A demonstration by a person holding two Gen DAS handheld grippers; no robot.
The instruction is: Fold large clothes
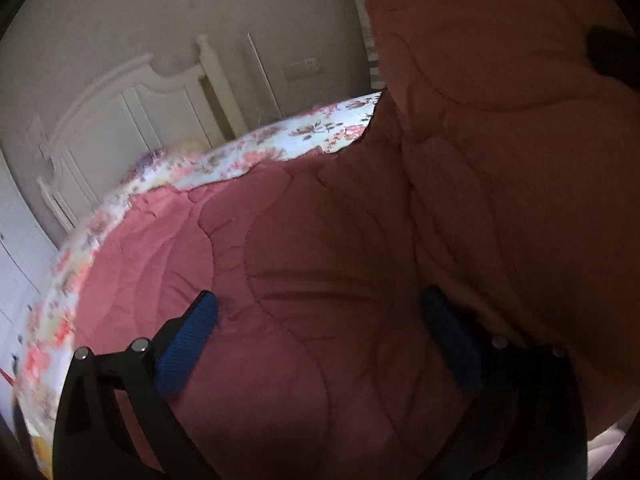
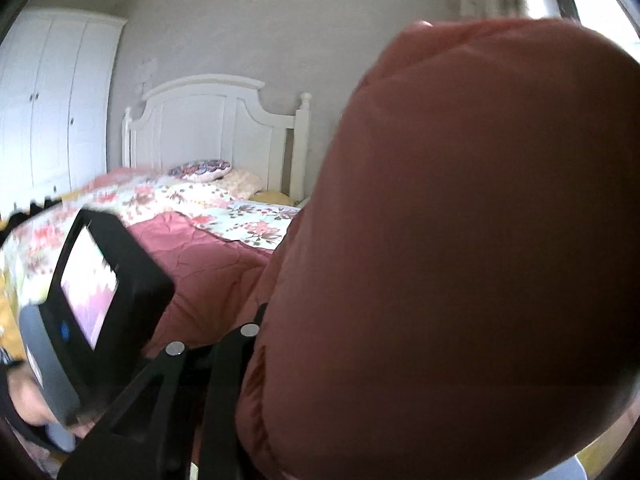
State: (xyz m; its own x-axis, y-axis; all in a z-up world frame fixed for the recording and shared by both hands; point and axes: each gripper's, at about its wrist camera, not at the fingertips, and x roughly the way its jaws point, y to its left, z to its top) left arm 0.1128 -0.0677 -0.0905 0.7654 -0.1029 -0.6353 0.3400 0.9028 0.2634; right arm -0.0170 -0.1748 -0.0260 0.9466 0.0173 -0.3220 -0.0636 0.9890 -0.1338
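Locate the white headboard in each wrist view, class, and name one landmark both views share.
Left wrist view: white headboard at upper left, tilted, behind the floral sheet.
Right wrist view: headboard left of centre, upright, against the grey wall.
Shared landmark: the pink quilt, which fills the right side of both views.

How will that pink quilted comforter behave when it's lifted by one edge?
Probably floppy: the pink quilted comforter drapes in soft folds over the bed. Likely bulky yet light for its size, since a puffy fold balloons up. The stitched fabric looks matte, so it probably won't slip.
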